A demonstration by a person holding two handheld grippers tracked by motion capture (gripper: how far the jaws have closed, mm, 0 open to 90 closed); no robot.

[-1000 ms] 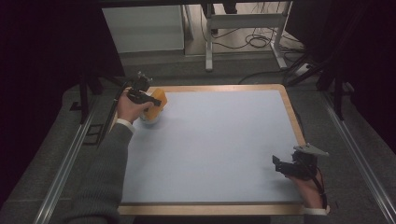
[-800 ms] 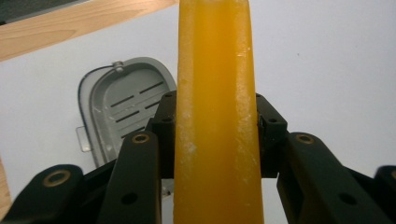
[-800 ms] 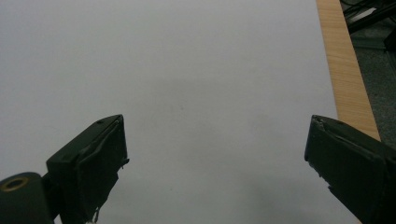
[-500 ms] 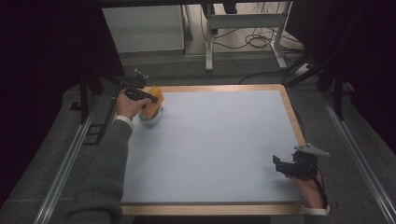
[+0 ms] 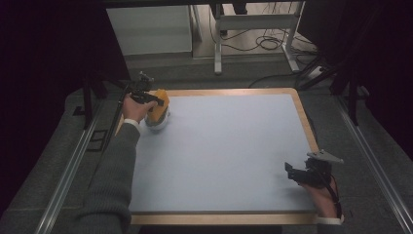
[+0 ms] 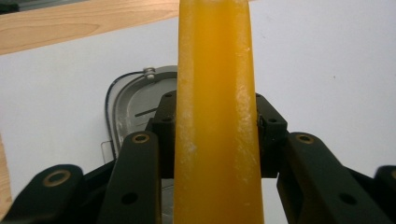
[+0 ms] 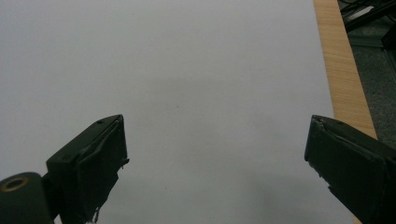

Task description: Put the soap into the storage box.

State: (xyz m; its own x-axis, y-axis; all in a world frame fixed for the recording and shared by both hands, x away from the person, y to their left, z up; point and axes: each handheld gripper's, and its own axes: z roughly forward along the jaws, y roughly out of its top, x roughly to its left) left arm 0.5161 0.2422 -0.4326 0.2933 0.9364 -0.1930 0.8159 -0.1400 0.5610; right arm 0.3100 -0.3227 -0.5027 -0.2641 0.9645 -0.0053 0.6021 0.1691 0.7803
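While left tongs clench a flat, waxy orange slab above a grey metal-looking dish, right tongs gape, released, over matte pale-blue tabletop.

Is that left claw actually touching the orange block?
Touching. In the left gripper view, both black jaws of the left gripper press against the sides of the orange block.

No readable txt, labels or nos. anywhere.
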